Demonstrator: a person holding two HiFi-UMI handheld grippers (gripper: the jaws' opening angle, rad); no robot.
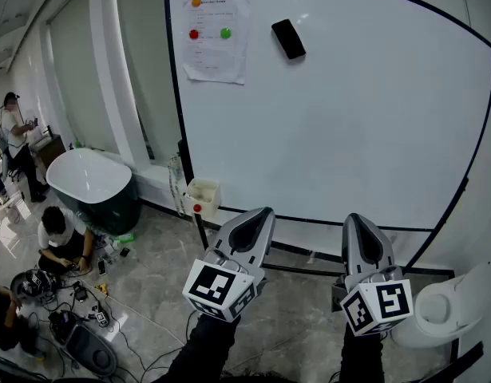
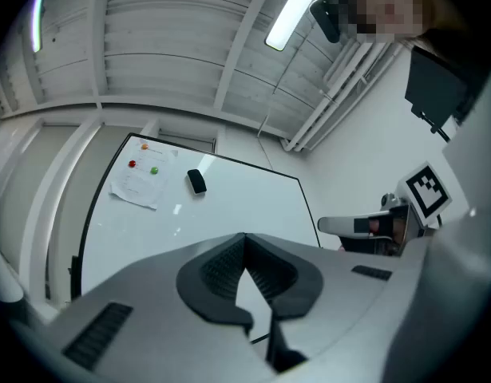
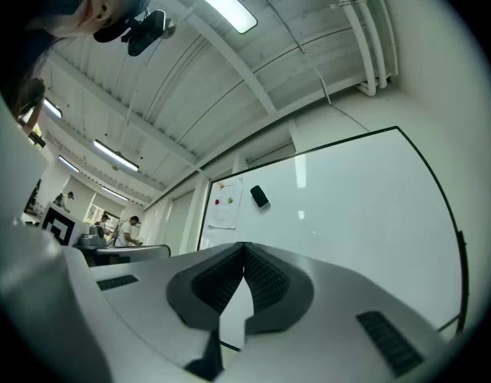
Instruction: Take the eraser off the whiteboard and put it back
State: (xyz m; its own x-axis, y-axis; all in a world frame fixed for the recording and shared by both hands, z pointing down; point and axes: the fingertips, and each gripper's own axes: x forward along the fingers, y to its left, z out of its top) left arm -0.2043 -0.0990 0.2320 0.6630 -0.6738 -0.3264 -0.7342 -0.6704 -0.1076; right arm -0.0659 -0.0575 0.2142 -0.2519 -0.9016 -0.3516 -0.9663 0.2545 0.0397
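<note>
writing: sheet of paper at the top left of the whiteboard carries lines of print, too small to read
codes: black-and-white square patterns on the left cube and the right cube, one on each claw
left claw: closed, ribbed dark pads meet at the tip, nothing between them
right claw: closed too, pads together, empty
pose: both held side by side, low in front of the whiteboard, noses aimed at it and raised a little above level; dark sleeves behind them
eraser: black, oblong, rounded corners; sits high on the whiteboard, tilted, just right of the sheet of paper, well apart from both claws
magnets: orange magnet, red magnet, green magnet, all round, all on the sheet of paper
claw build: smooth grey shells, black ribbed pads that look rubbery
whiteboard surface: glossy white with light glare, thin black frame, on a stand
box: small, cream, red dot on the front, at the whiteboard's lower left edge; probably fixed to the frame, hard to tell
floor: grey marbled tiles, cables and gear scattered at left
bathtub: oval, white inside, dark outside, left of the whiteboard
person: crouched on the floor beside the bathtub
</note>
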